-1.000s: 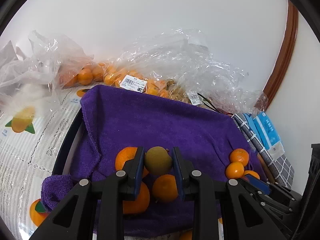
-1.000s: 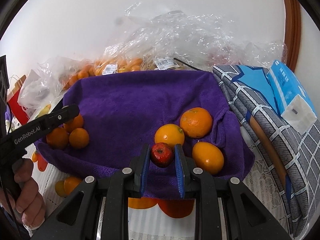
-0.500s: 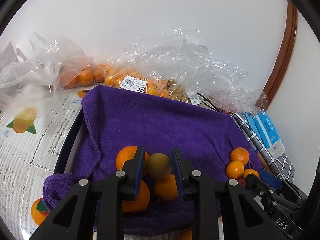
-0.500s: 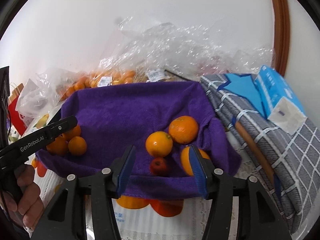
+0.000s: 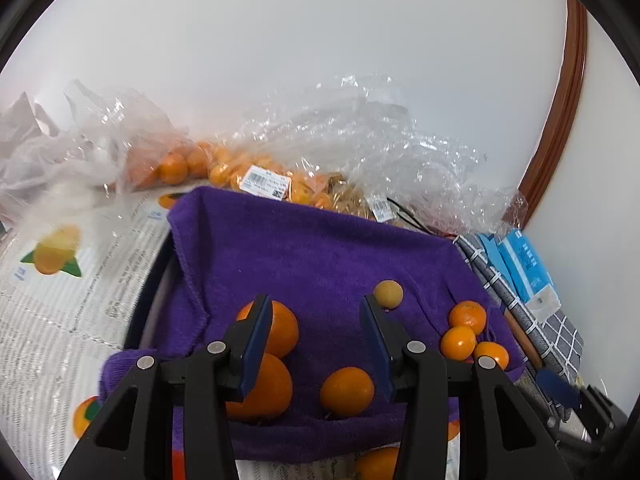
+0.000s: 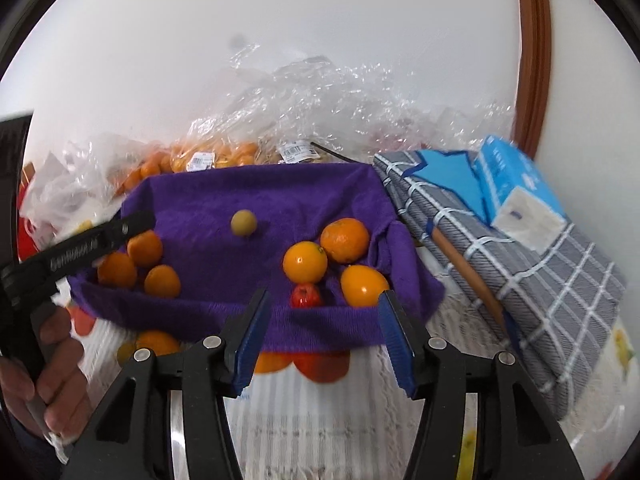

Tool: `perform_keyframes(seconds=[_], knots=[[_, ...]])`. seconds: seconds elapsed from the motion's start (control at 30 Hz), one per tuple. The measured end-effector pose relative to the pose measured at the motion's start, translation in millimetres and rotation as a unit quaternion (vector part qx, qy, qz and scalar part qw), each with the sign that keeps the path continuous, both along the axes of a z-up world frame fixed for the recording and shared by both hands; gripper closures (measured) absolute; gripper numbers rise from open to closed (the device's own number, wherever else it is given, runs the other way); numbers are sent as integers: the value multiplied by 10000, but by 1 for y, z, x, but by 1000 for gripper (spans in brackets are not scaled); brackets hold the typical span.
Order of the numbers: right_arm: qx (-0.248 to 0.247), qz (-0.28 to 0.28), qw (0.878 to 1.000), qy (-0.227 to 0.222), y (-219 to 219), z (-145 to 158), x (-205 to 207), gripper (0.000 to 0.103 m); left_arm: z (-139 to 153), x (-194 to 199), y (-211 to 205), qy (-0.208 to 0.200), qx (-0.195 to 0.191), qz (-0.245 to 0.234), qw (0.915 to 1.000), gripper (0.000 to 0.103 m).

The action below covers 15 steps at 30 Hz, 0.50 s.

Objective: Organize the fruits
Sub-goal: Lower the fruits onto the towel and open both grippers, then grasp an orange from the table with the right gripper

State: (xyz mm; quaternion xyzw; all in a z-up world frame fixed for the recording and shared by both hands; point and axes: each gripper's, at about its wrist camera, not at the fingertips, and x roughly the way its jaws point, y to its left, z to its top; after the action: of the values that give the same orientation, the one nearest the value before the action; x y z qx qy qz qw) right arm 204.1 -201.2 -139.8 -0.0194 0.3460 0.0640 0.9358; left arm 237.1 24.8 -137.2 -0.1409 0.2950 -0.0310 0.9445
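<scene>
**White wall, purple cloth, loose fruit**

White wall backs a table spread with a fruit-printed cover [image 5: 60, 320]. Crinkled clear bags [image 5: 360, 152] of oranges lie behind a purple towel [image 5: 312, 256] lining a tray. On the towel sit oranges [image 6: 305, 262] in two clusters (left and right), a small yellow-brown fruit [image 6: 243, 222] alone mid-cloth, and a little red fruit [image 6: 305, 295] near the front edge. The left gripper [image 5: 316, 344] is opening with nothing between its jaws; the right gripper [image 6: 324, 332] is spread wide, empty.

Bright, even light; fisheye-bent edges, slight motion blur.
</scene>
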Motion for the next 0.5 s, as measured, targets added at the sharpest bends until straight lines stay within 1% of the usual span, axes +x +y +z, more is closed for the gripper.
perform_keyframes(seconds=[0.07,0.13,0.23,0.3,0.37,0.43,0.5], knots=[[-46,-15,10000,47,4,0,-8,48,8,-10,3,-85,99,113,9999,56],[25,117,9998,173,9,-1,-18,48,12,-21,5,-99,348,256,9990,54],[105,371,9987,321,18,-2,-28,48,13,-41,15,-4,672,223,9975,47],[187,468,9982,328,25,-4,-35,48,10,-54,21,49,994,267,9947,47],[256,571,9974,368,32,-7,-38,48,6,-69,29,100,1229,333,9918,47],[362,707,9960,403,41,-10,-41,48,3,-80,38,172,1264,333,9913,46],[415,852,9947,402,52,-11,-43,48,-3,-91,50,221,1206,324,9919,45]])
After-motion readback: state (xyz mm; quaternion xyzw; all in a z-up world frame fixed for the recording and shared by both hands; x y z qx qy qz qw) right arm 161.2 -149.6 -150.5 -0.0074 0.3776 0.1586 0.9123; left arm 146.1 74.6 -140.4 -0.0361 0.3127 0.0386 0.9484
